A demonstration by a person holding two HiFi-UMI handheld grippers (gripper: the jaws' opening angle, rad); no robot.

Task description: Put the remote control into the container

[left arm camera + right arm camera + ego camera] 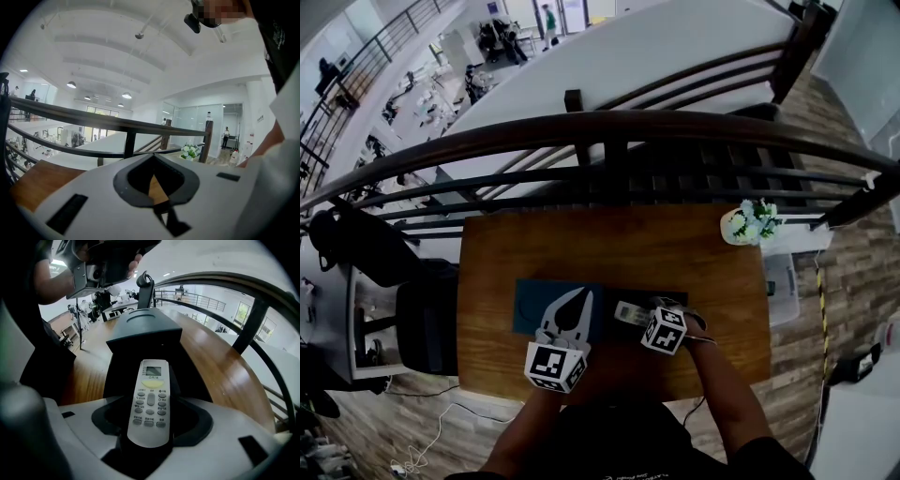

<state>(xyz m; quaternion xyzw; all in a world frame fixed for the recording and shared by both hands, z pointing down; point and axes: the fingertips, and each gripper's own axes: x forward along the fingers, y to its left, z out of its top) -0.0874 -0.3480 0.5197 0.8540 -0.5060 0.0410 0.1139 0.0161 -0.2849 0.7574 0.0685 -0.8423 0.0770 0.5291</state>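
The right gripper (650,317) grasps the remote control (630,312) in its jaws, at 3 o'clock of the dark container (531,302) on the wooden tabletop (609,248). The left gripper (581,299) is above the container, its jaws clenched on nothing.

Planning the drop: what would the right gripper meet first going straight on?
Probably the dark container, directly ahead of the remote control that the right gripper holds; depth is unclear.

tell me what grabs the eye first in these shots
A white remote control clamped in the right gripper fills that gripper's view, pointing at the dark container just ahead on the wooden table. The left gripper, jaws together and empty, hangs over the container; a flower pot marks the table's far right corner.
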